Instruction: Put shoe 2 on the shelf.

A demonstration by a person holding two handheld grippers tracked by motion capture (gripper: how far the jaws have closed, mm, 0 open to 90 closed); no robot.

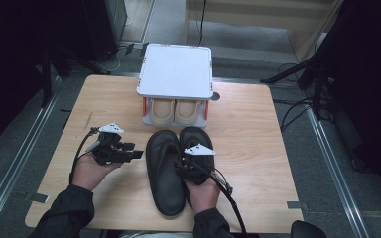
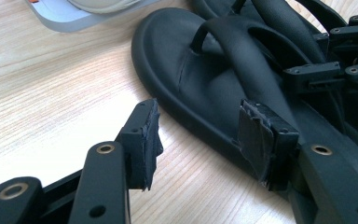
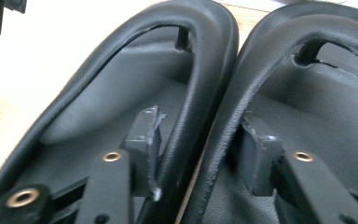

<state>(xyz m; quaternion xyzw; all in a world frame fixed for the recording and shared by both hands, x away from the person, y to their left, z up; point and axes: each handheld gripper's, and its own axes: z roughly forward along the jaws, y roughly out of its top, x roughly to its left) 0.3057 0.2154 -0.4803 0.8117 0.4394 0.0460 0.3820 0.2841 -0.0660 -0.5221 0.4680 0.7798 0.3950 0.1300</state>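
Near edge, 6 o'clock: right gripper [image 1: 184, 166] lowered over two black sandals [image 1: 164, 171] lying side by side at table [image 1: 258, 148] centre, one jaw inside each, adjoining rims [image 3: 214, 116] between the pads; contact not discernible. At 8 o'clock: left gripper [image 1: 131, 151] held wide, nothing between jaws, aimed at left sandal's outer edge [image 2: 168, 100]. At 12 o'clock, far side: white two-tier rack [image 1: 176, 69], lower shelf holding beige pair of shoes [image 1: 174, 110], just beyond sandal toes. Beyond table: grey floor [image 1: 168, 25], cables.
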